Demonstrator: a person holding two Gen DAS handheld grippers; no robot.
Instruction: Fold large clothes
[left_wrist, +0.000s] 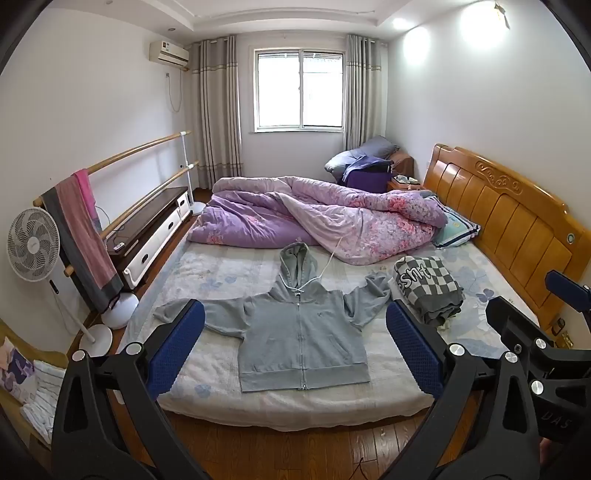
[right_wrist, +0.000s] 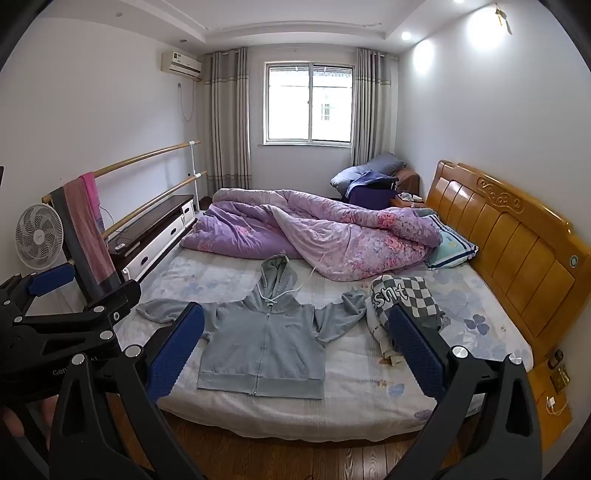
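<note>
Both tools (left_wrist: 295, 343) (right_wrist: 297, 349) gaping, well short of flat hoodie (left_wrist: 301, 339) on bed (left_wrist: 369, 402).

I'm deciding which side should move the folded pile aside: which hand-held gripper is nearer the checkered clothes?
Right, by a modest margin. The right hand-held gripper is nearer the checkered clothes. The left hand-held gripper is centred on the grey hoodie, farther left.

Between the blue-padded fingers of the left claw (left_wrist: 295, 347) lay a plain pale grey-blue hoodie (left_wrist: 301, 332). Right of that claw sat a grey-and-white checked garment (left_wrist: 430, 291). Beyond it, the quilt (left_wrist: 314, 218) was purple with pink flowers; the headboard (left_wrist: 509, 221) was honey-coloured wood.
</note>
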